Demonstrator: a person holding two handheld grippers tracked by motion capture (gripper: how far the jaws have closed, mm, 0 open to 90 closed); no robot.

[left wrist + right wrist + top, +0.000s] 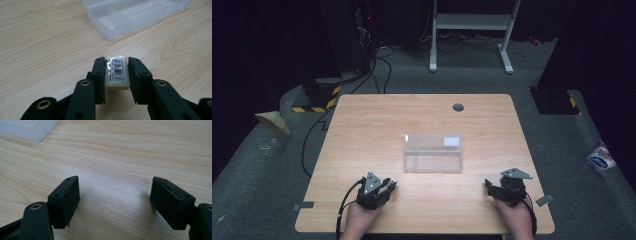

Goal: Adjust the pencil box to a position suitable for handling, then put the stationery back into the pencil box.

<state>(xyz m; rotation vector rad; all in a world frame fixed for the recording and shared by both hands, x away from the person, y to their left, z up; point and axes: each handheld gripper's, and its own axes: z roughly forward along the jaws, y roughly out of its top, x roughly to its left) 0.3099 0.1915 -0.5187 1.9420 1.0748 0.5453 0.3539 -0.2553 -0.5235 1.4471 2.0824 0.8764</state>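
Figure: desk scene with a clear compartment box as landmark, read from the near edge outward. Nearest me, on the near left of the box, my left tool (pixel 116 66) is clamped on a small cream eraser (pixel 117 75) whose wrapper carries a barcode label; both pads press its sides, and the eraser sits low, at or just above the desk (pixel 362 125) surface; I cannot tell whether it touches the wood. In the high view this left tool (pixel 388 184) points toward the box, well short of it. On the near right of the box, my right tool (pixel 115 195) stands with its jaws spread wide and nothing between them, only bare wood beneath; in the high view the right tool (pixel 489 186) rests level with the left one. Farther out, at the desk's middle, lies the clear plastic box (pixel 433 152), its lid folded back on the far side; its divided compartments (pixel 117 21) look empty as far as I can see. Beyond it, near the far edge, sits a dark cable grommet (pixel 458 107).

Progress, as I judge it: the pick-up is done, since the eraser is gripped. Carrying it to the box, choosing a compartment and releasing remain.
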